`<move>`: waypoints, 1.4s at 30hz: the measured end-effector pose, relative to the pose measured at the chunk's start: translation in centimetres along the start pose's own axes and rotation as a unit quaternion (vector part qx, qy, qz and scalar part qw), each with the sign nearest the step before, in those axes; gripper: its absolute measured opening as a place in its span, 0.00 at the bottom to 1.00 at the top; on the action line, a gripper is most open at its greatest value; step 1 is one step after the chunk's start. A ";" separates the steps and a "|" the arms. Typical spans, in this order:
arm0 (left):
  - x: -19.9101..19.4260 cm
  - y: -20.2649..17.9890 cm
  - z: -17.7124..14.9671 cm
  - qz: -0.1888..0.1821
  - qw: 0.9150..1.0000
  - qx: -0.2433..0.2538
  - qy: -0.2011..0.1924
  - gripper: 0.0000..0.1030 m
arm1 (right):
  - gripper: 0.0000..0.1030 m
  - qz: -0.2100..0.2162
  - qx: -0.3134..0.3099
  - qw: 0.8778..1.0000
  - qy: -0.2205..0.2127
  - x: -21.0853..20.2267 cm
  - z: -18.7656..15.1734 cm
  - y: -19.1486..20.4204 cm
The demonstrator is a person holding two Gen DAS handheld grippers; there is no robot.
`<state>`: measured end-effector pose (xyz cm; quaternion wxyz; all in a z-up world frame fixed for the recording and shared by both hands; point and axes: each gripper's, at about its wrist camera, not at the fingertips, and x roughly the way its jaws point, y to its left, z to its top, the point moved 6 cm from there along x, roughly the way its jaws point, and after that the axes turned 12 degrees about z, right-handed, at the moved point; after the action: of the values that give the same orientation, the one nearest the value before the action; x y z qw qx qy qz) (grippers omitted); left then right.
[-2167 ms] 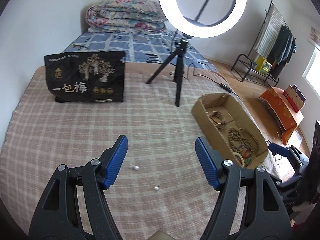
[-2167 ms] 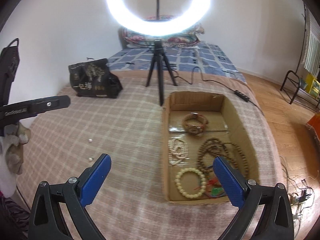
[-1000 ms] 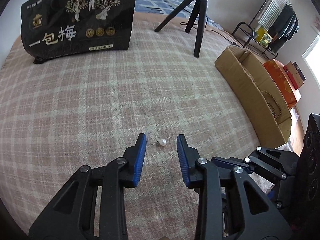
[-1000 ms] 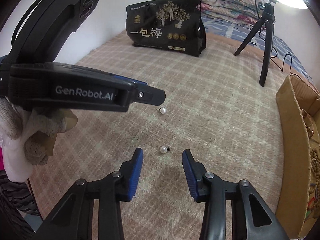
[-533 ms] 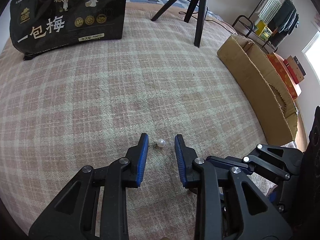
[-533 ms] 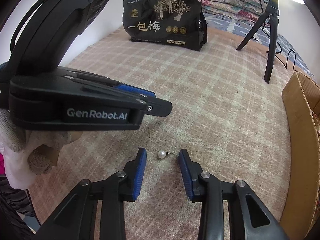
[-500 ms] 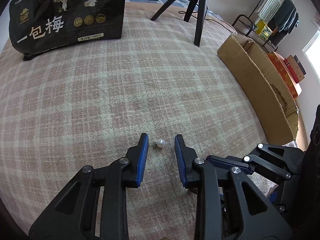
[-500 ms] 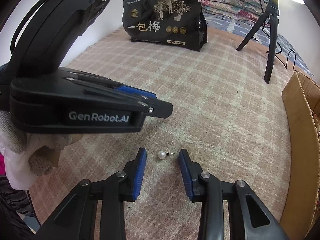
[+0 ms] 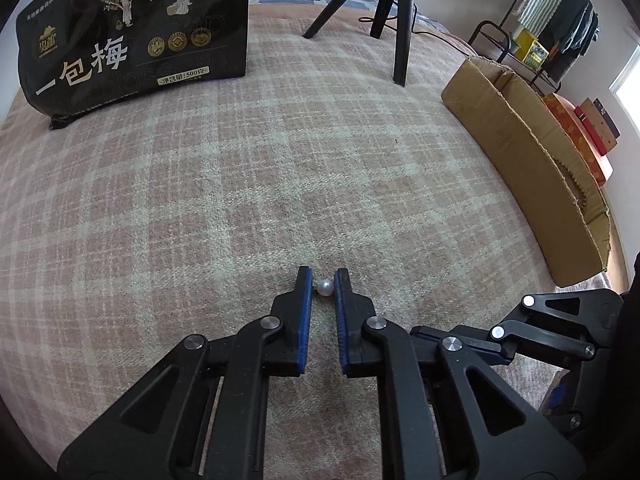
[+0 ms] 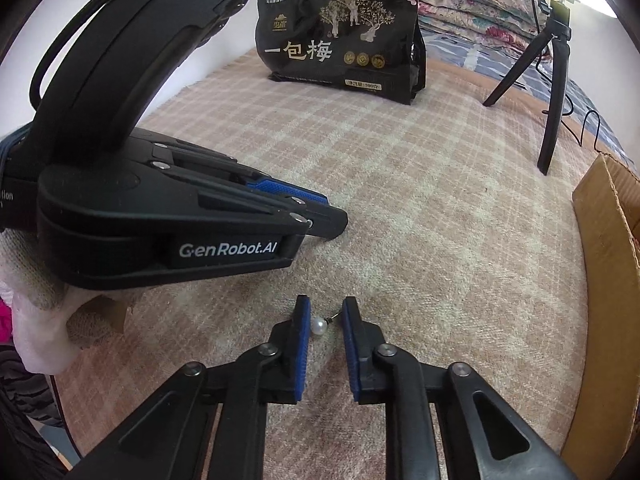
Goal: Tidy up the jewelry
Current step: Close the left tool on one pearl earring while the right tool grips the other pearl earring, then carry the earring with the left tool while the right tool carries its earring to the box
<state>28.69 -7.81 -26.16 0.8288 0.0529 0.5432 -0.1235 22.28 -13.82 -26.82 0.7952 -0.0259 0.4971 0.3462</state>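
Two pearl stud earrings lie on the pink plaid blanket. In the left wrist view, one pearl earring sits between the blue pads of my left gripper, which has closed onto it. In the right wrist view, the other pearl earring lies between the pads of my right gripper; the pearl touches the left pad and its post reaches the right pad. The left gripper's body shows just left of it. The cardboard jewelry box stands to the right.
A black snack bag stands at the back left of the blanket. A black ring-light tripod stands behind the middle. The cardboard box's wall is at the right. A clothes rack stands beyond the bed.
Both grippers have narrowed around their pearl earrings. The left one now pinches its pearl; the right one now touches its earring on both sides.
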 end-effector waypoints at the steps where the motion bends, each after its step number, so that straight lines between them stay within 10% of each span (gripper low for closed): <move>1: 0.0 0.0 0.0 -0.001 1.000 -0.001 0.000 0.08 | 0.13 0.001 0.000 1.000 0.000 0.0 0.0 0.0; 29: -2.2 1.2 0.6 0.006 0.999 -0.023 -0.022 0.06 | 0.04 -0.012 -0.016 1.000 0.000 -1.0 -1.3 0.4; 42: -4.7 3.1 2.0 -0.003 0.997 -0.057 -0.047 0.06 | 0.04 -0.001 0.052 0.995 -0.083 -7.4 1.2 -2.6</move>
<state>29.47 -4.60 -21.26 0.8548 -0.0019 0.5098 -0.0976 22.73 -19.17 -21.02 0.8341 0.0443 0.4470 0.3202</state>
